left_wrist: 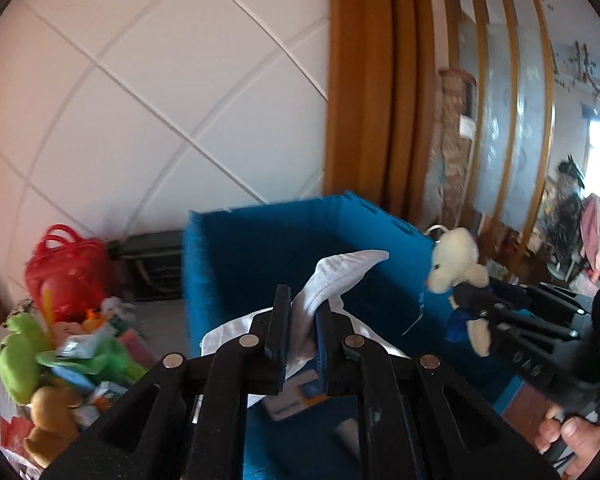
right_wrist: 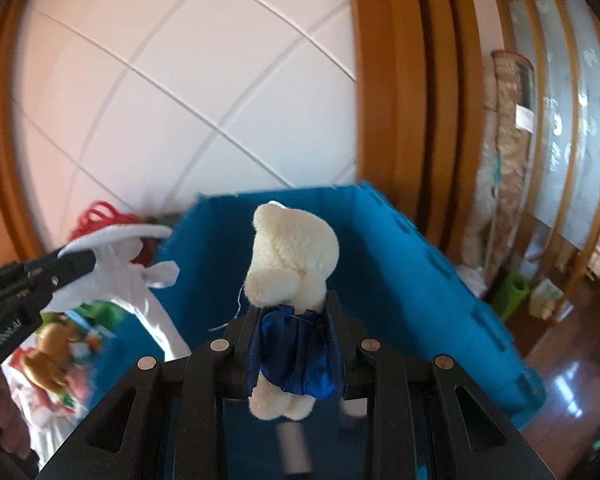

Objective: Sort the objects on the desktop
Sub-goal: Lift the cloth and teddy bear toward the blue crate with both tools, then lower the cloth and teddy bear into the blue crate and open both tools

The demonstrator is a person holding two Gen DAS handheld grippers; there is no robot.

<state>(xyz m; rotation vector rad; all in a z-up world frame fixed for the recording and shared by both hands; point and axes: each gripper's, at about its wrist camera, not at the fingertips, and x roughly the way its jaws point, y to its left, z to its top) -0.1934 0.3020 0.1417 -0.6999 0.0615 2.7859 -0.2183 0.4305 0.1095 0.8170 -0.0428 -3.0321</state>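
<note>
Across the centre of both views a blue bin (left_wrist: 260,248) is seen, open-topped, with both loads held above it. At the lower centre of the left wrist view the left gripper (left_wrist: 302,320) is clamped on a white cloth (left_wrist: 340,276), whose free end sticks up past the fingertips over the bin's hollow. At the right edge of that view the right gripper (left_wrist: 474,300) is closed on a white plush bear (left_wrist: 454,258); in the right wrist view the same bear (right_wrist: 292,256) is pinched at its blue skirt between the narrow jaws of the right gripper (right_wrist: 294,344), with its head upright in mid frame.

Something is already lying on the bin floor at the bottom centre of the left view — a small box (left_wrist: 296,394) and perhaps a pale item, though blur leaves this uncertain. At the lower left, a pile of toys (left_wrist: 60,356) and a red bag (left_wrist: 66,268) are left unsorted on the desk. The task is judged partly done: two items are carried but not yet released, and much of the heap remains.
</note>
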